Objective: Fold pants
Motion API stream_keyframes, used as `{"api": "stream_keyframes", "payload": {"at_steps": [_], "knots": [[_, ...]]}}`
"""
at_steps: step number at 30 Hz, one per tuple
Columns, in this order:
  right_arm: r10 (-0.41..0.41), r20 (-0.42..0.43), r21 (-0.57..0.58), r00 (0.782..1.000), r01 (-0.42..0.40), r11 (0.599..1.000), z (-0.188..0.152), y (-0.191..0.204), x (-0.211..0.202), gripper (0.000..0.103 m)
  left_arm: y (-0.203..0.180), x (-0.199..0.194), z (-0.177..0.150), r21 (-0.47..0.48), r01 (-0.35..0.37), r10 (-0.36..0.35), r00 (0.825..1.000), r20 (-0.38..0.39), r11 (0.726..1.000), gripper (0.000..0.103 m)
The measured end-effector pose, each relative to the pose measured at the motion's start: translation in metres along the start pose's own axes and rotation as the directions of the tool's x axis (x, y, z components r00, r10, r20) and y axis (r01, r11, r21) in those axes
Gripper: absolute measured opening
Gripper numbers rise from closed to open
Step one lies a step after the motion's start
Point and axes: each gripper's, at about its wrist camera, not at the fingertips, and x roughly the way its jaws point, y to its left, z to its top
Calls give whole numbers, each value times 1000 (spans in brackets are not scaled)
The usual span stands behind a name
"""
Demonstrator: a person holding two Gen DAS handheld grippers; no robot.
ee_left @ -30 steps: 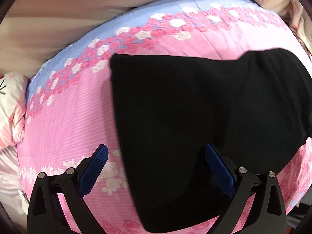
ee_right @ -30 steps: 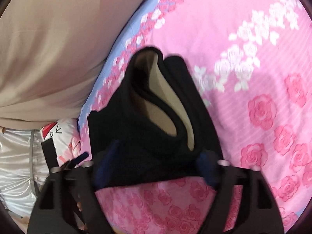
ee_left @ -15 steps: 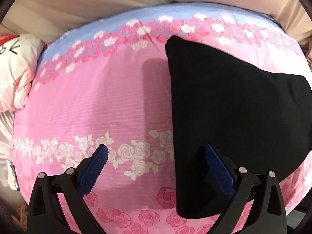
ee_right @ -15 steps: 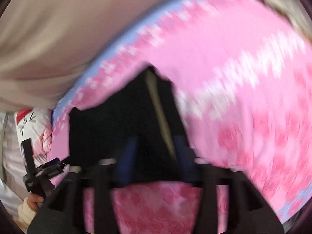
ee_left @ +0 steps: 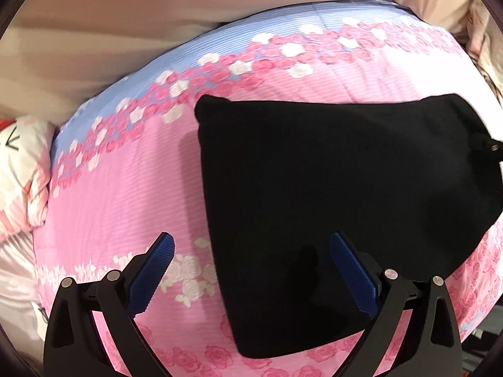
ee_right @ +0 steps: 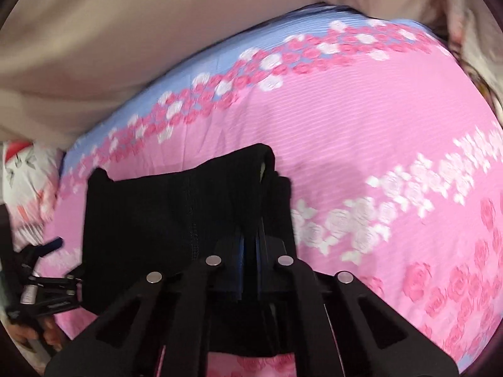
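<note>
Black pants [ee_left: 345,204], folded into a thick pad, lie on a pink rose-print bedsheet [ee_left: 125,188]. My left gripper [ee_left: 248,242] is open above the pad's near left edge, one finger over the cloth and the other over the sheet, with nothing gripped. In the right wrist view the pants [ee_right: 157,220] show stacked layers at their right side. My right gripper [ee_right: 250,245] has its jaws closing there, and the blue pads pinch the folded edge. The left gripper [ee_right: 47,270] shows at that view's left edge.
A beige curtain or wall [ee_left: 157,31] runs behind the bed. A white printed pillow [ee_left: 22,172] lies at the left. The sheet's blue band [ee_right: 220,62] marks the far edge. A hand [ee_right: 31,336] holds the left gripper's handle.
My right gripper has rolled and gone from wide open around the pants' layered edge to shut on it. The left gripper swung out over the bare sheet and came back over the pants' left edge.
</note>
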Motion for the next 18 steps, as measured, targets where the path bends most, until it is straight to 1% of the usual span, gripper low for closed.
{"api": "stream_keyframes", "payload": {"at_steps": [1,2,3,4,5,7,9,10,12,14,16,17,18], "knots": [[-16,-38,-9,999,16,1000,-6,-6,11,4,-6,1,2,14,4,-4,1000,0,1000,98],[-10,-48,-4,999,10,1000,-11,-10,20,6,-9,3,2,21,4,-4,1000,-3,1000,98],[5,-37,4,999,-5,1000,-11,-11,19,7,-12,6,3,27,1,-1,1000,-9,1000,98],[40,-26,21,999,-39,999,-8,-12,13,9,-15,9,3,32,1,0,1000,-18,999,98],[69,-15,44,997,-69,997,-5,-14,8,14,-19,12,4,40,-3,4,1000,-31,999,98],[123,11,90,992,-124,988,-3,-22,-6,15,-23,15,4,51,-11,13,999,-40,999,98],[104,48,103,993,-109,989,-5,-33,-21,15,-26,17,4,58,-12,15,999,-47,998,98],[96,52,109,994,-101,989,-8,-40,-26,15,-28,17,5,58,-13,16,999,-49,998,98],[81,33,130,996,-85,988,-18,-57,-28,15,-31,18,7,61,-6,9,998,-55,998,98],[85,15,122,996,-87,989,-30,-65,-26,15,-38,15,10,67,8,-4,998,-58,998,98],[96,8,105,995,-97,990,-40,-66,-22,15,-47,13,13,84,24,-19,998,-59,996,98],[110,11,89,994,-110,990,-44,-63,-22,15,-55,11,16,103,29,-23,998,-60,994,98],[143,22,63,990,-144,988,-48,-55,-22,15,-62,12,17,118,30,-23,998,-63,993,98]]}}
